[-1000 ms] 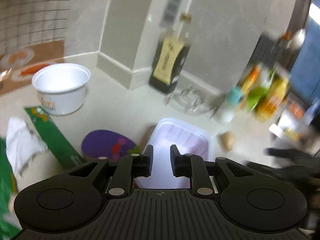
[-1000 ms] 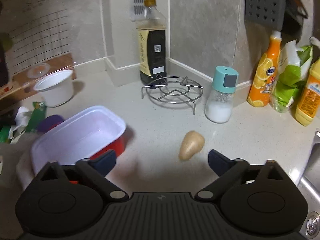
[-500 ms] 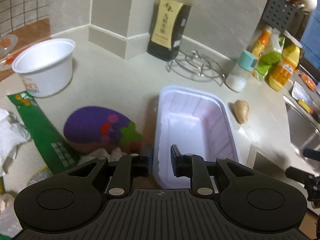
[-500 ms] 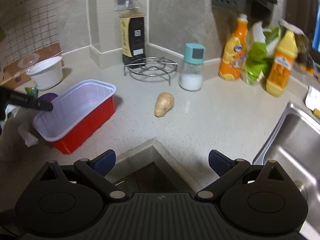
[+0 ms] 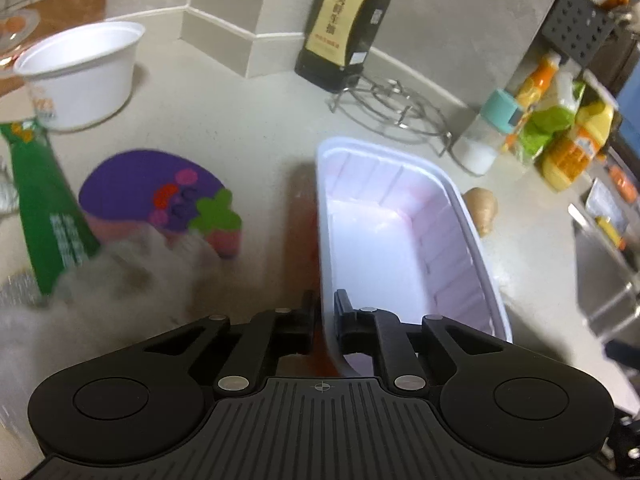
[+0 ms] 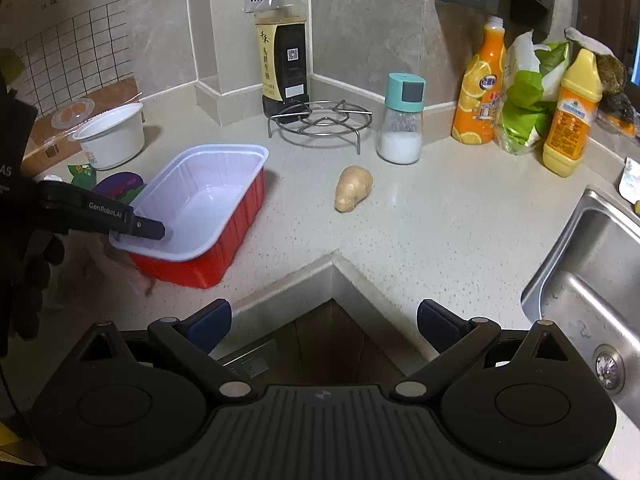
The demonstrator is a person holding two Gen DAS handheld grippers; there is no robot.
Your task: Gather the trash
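One red plastic tray with a white lining [image 6: 200, 208] is being pinched at its near rim by the left gripper [image 5: 323, 316], jaws just closed. The right gripper [image 6: 324, 324] is being held wide, empty. Three bottles (plus one ginger root [image 6: 353, 188]) are sitting on the speckled beige countertop [image 6: 440, 216].

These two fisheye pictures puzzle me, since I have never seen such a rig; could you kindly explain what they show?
A person holds a two-finger gripper in each hand, each carrying a forward-looking camera. The left camera shows the left gripper pinching the near wall of the red tray with the white inside; its jaws have just closed on that wall. The right camera shows the right gripper open, holding nothing, over the counter's corner. On the counter lie a white bowl, a ginger root, a salt shaker, a wire trivet and bottles.
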